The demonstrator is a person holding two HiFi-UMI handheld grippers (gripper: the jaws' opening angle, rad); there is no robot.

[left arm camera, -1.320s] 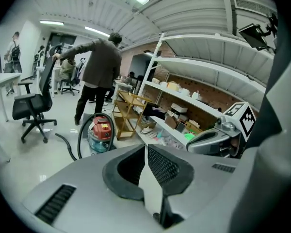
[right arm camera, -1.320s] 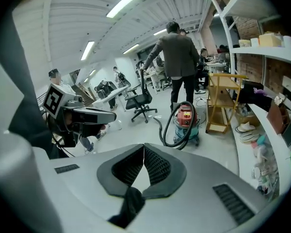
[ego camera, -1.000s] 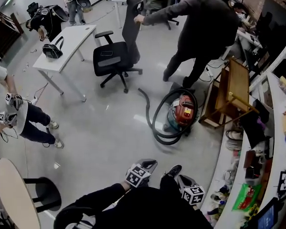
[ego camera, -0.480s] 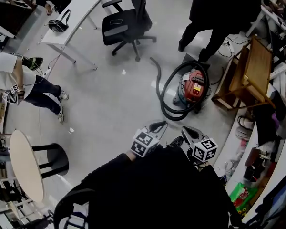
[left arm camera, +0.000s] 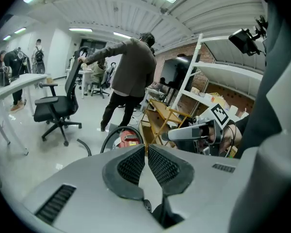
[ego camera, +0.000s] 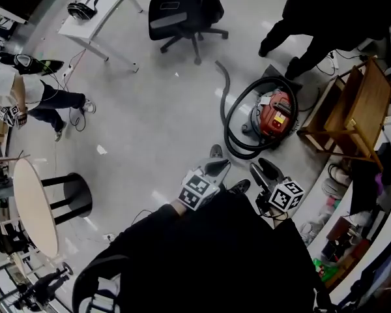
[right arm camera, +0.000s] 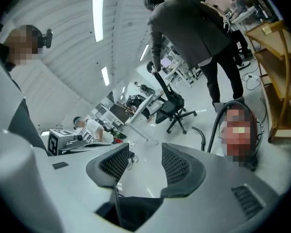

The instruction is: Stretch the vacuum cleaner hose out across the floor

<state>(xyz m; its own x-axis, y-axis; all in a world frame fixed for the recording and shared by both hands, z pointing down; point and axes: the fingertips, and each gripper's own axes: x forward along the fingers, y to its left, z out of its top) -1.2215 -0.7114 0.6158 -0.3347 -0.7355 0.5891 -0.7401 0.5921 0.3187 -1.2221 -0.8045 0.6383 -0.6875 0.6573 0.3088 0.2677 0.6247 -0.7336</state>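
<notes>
A red vacuum cleaner stands on the pale floor, with its black hose coiled round it. The hose's free end trails off toward the office chair. Both grippers hover above the floor just short of the coil, touching nothing. My left gripper is shut and empty, its pads meeting. The jaws of my right gripper are opening, with nothing between its pads. The left gripper view looks over the vacuum cleaner and the hose. In the right gripper view the hose curves beside a blurred patch.
A person stands just behind the vacuum. A wooden rack is to its right, against cluttered shelving. A black office chair and a white table stand farther off. A round table and stool are at left, and a crouching person.
The view has moved forward and tipped down, so the vacuum and its coiled hose lie nearer to both grippers. The hose has not moved.
</notes>
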